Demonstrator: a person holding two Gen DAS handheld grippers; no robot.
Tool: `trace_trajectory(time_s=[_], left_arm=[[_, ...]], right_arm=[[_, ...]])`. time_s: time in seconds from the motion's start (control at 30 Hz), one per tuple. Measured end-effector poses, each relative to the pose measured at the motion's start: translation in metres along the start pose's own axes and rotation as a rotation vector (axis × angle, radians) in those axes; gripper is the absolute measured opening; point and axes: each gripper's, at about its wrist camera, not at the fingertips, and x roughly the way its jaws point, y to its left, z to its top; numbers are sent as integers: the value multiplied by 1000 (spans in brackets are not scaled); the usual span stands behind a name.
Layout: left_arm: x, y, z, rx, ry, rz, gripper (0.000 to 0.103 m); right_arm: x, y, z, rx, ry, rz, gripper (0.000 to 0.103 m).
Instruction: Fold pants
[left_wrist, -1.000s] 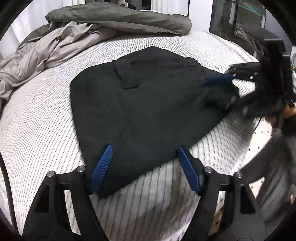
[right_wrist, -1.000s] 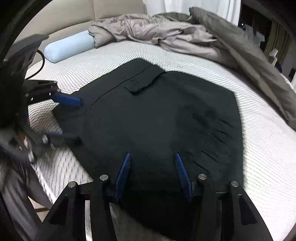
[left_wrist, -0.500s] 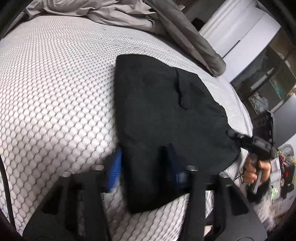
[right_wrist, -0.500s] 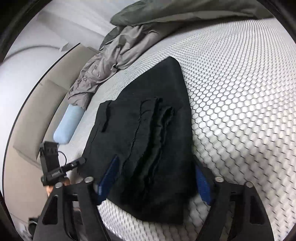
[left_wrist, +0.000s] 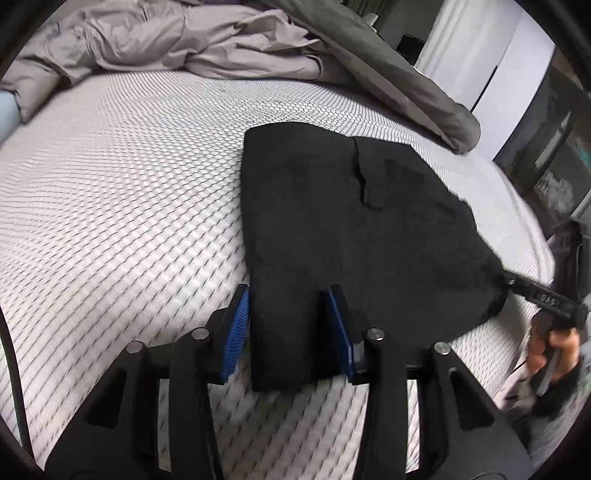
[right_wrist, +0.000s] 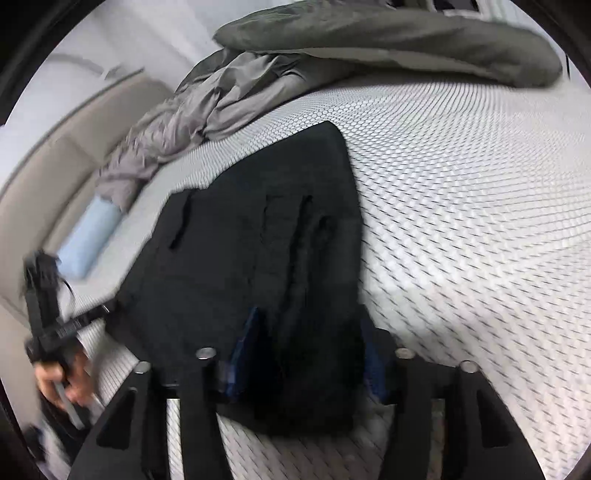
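Pants (left_wrist: 351, 229), black and folded into a thick flat stack, lie on the bed (left_wrist: 129, 184), reaching from right under both tools out toward the middle of the mattress. The bed's white cover with its honeycomb pattern spreads wide ahead of each tool and to the outer side of each. Far beyond the tools, at the back of the mattress, a grey blanket (left_wrist: 221, 44) is heaped in loose folds, its darker rolled edge running down toward the far side of the pants. In the right wrist view a beige headboard (right_wrist: 44, 166) stands off to the left of the right tool, with a pale blue pillow (right_wrist: 88, 236) lying against it, half under the blanket.

The left tool (left_wrist: 288, 295) sits at the near corner of the pants. Its jaws have just been closing to a narrow gap, a strip of the cloth fills that gap, and both blue pads lie against it, so it holds the pants. The right tool (right_wrist: 310, 321) sits at the opposite near corner. Its jaws have just been opening, and bunched cloth is between them. That picture is blurred, so I cannot tell whether the pads press on it. A hand (left_wrist: 557, 347) grips the right tool's handle at the bed's edge.
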Motion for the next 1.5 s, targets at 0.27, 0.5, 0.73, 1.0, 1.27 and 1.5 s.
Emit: trace_trajectory(time_s=[0.27, 0.5, 0.73, 1.0, 1.27, 1.5], left_arm=[[-39, -44, -25, 75, -163, 125, 85], [-69, -68, -34, 81, -258, 112, 102], [-92, -86, -50, 98, -288, 107, 102], [-90, -87, -53, 105, -332, 106, 102], [-79, -94, -48, 129, -348, 108, 102], [-73, -98, -49, 167, -326, 111, 102]], right_arm=[[-35, 17, -29, -161, -92, -162, 90], [-73, 60, -40, -269, -285, -35, 103], [-81, 55, -48, -185, -339, 34, 103], [-83, 57, -47, -176, -359, 26, 103], [-83, 61, -48, -195, -366, -2, 103], [-81, 66, -50, -211, -377, -21, 103]])
